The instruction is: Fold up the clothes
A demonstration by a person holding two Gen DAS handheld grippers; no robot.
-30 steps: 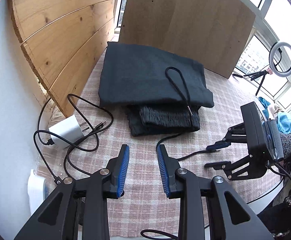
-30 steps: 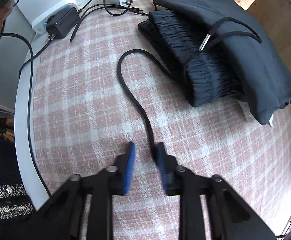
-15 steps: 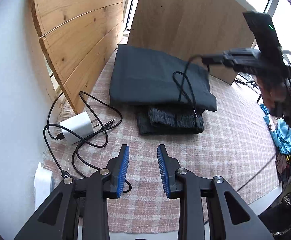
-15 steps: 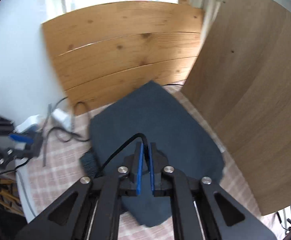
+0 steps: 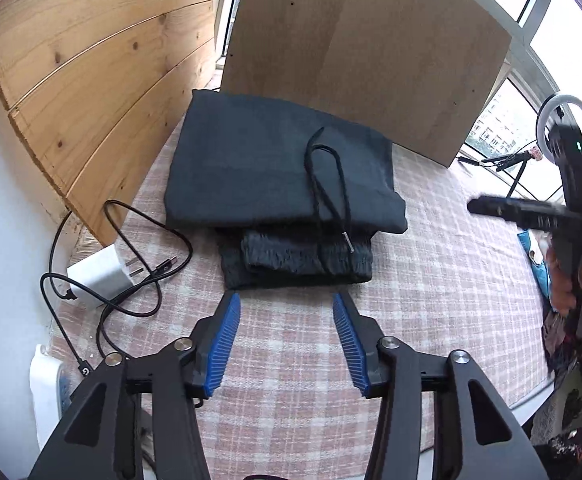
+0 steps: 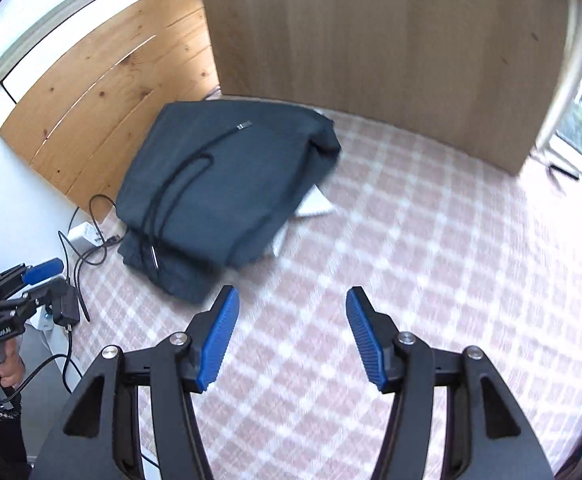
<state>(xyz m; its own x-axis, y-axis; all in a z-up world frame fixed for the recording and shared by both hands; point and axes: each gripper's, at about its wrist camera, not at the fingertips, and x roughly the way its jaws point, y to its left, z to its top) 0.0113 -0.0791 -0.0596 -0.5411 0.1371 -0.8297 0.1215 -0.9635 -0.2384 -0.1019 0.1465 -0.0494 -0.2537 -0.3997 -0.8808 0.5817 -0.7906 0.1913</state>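
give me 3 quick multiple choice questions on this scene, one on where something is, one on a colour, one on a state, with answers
1. Where does the white charger lie?
A. on top of the folded pants
B. on the checked cloth beside the pants, near the plank wall
C. between the left tongs

2. What colour are the pads of the tongs?
A. blue
B. red
C. white

3. What is between the right tongs?
A. the drawstring
B. a corner of the pants
C. nothing

Answers
1. B: the charger sits among black cables on the cloth, off the pants, by the planks.
2. A: both wrist views show ribbed blue pads.
3. C: the tongs are opening with only cloth showing in the gap; the drawstring lies on the pants.
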